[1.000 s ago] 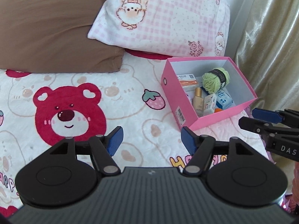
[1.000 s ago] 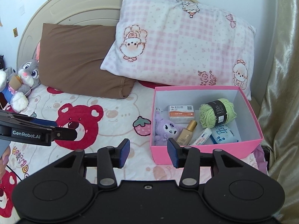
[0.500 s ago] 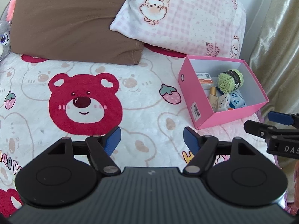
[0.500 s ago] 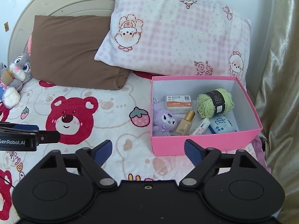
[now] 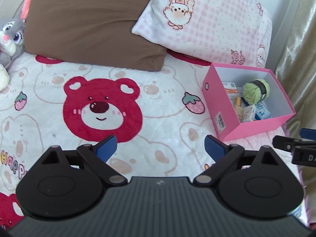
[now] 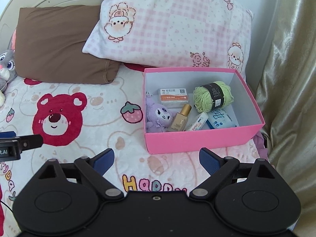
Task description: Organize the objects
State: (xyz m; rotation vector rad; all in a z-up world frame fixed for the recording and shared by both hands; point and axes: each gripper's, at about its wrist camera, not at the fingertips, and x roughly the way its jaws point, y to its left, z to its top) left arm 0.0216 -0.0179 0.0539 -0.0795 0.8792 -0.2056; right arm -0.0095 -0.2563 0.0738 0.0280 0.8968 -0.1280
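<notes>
Both grippers, left (image 5: 160, 148) and right (image 6: 156, 159), are spread empty, the left now wider; six items are counted in one pink box (image 6: 197, 141) at 1 o'clock.

Left gripper (image 5: 160, 145) hovers over the bear blanket (image 5: 59, 90), blue pads spread wide with nothing between them. Landmark is the pink box (image 5: 256, 126): inside it sit green yarn (image 5: 254, 89), a gold-capped bottle (image 5: 238, 103) and small packets. The right gripper (image 5: 294, 144) pokes in just below the box. Beyond the box lies the pink checked pillow (image 5: 207, 25); far to its left, the brown pillow (image 5: 88, 23) and a grey bunny plush (image 5: 9, 37)
</notes>
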